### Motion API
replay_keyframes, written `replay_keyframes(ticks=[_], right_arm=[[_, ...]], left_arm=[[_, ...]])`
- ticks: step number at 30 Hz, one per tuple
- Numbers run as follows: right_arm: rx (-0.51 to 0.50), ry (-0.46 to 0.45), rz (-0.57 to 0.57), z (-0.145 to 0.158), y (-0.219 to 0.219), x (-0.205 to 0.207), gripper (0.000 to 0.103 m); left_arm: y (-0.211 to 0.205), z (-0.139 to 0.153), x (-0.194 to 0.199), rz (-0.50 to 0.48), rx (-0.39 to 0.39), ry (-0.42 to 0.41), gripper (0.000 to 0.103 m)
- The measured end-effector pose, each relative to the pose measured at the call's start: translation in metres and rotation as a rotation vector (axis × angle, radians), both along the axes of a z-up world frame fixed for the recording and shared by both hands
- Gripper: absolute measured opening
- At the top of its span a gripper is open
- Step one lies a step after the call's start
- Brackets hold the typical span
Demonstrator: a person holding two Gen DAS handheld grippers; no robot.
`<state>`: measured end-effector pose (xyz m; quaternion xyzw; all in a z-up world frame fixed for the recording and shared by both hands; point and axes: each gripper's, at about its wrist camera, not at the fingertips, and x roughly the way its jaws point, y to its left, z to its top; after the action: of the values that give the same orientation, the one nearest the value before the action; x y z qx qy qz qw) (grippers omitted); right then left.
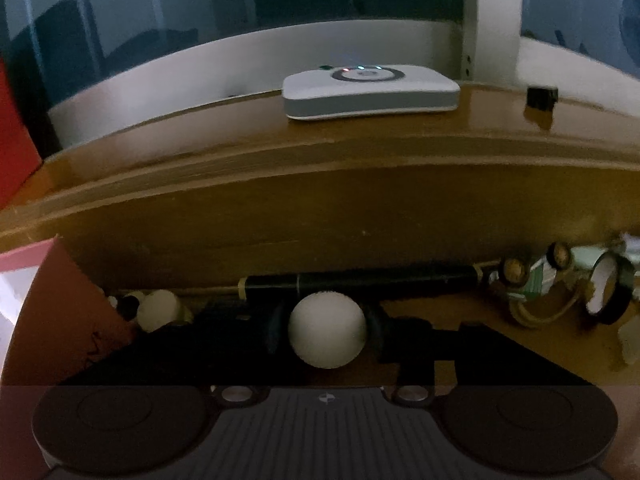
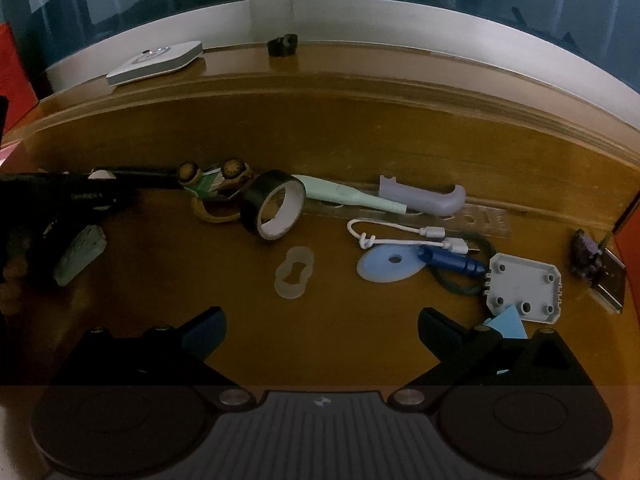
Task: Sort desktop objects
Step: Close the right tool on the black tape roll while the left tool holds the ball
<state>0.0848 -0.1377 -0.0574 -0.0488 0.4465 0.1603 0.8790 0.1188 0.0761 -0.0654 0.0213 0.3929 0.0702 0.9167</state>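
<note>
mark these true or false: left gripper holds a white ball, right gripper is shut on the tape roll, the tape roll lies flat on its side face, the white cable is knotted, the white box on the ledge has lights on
1. The left gripper holds a white ball. True: its jaws sit against both sides of the ball.
2. The right gripper is shut on the tape roll. False: its jaws are wide apart over bare table, and the roll lies beyond them.
3. The tape roll lies flat. False: it is tilted up, its hole facing the camera.
4. The white cable is knotted. True: there is a knot near its left end.
5. The white box on the ledge has lights on. True: small lights glow on top.
</note>
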Motion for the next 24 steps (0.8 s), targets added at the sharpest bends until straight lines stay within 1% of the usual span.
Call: replay_keyframes(ticks=[4,7,10,16,20,24], right_arm=[[-0.002,-0.004,0.000,0.001,0.001,0.000,0.103],[-0.004,-0.008,0.003,0.003,0.002,0.001,0.103],[-0.005,-0.013,0.010,0.004,0.004,0.002,0.103],[-0.009,-0.025,0.026,0.005,0.010,0.005,0.103],[0.006,-0.036,0.022,0.003,0.014,0.009,0.103],[0.007,-0.055,0.024,0.000,0.019,0.015,0.103]], left_arm=[[0.002,0.007,-0.004,0.013,-0.040,-0.005,0.040],[0.008,0.012,0.000,0.009,-0.042,-0.012,0.040],[0.005,0.019,-0.003,0.016,-0.048,-0.025,0.040],[0.017,0.034,-0.012,0.031,-0.078,-0.052,0.040],[0.023,0.035,-0.011,0.035,-0.102,-0.046,0.040],[0.023,0.035,-0.018,0.038,-0.116,-0.039,0.040]])
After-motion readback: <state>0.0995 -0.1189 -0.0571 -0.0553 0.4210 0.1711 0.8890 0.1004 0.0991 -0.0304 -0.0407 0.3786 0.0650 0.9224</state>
